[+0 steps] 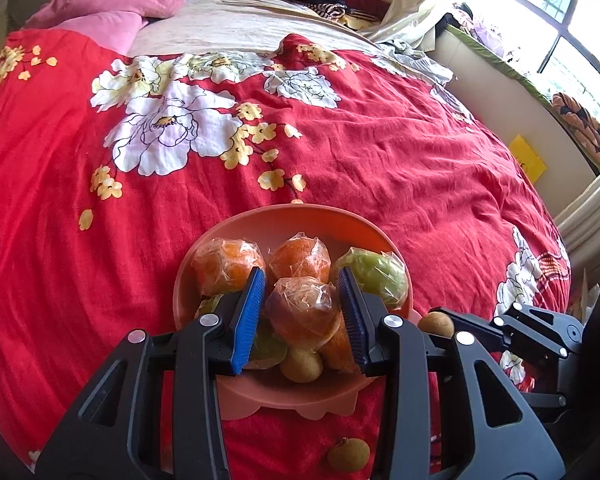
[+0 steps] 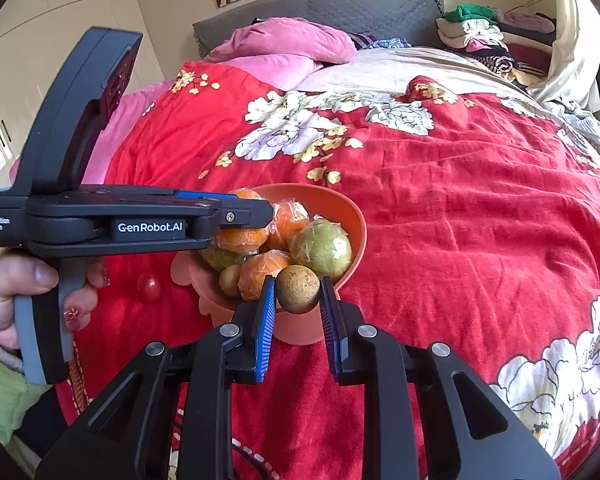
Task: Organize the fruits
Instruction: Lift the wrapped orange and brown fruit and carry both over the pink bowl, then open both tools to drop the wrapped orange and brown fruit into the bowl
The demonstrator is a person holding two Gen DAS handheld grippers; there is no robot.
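Observation:
A salmon-pink bowl (image 1: 284, 224) on the red floral bedspread holds several plastic-wrapped oranges, green fruits and a small brown longan (image 1: 301, 365). My left gripper (image 1: 300, 312) hangs over the bowl, its blue pads either side of a wrapped orange (image 1: 302, 312) with small gaps, so it looks open. My right gripper (image 2: 298, 300) is shut on a brown longan (image 2: 298, 289) at the bowl's (image 2: 352, 216) near rim. The left gripper's body (image 2: 152, 224) reaches over the bowl in the right wrist view. The right gripper with its longan (image 1: 436, 322) shows at right in the left wrist view.
A loose longan (image 1: 348, 454) lies on the bedspread in front of the bowl. A small red tomato (image 2: 149, 286) lies left of the bowl. Pink pillows (image 2: 288, 46) and a clothes pile (image 2: 480, 40) are at the bed's head. A window ledge runs along the right.

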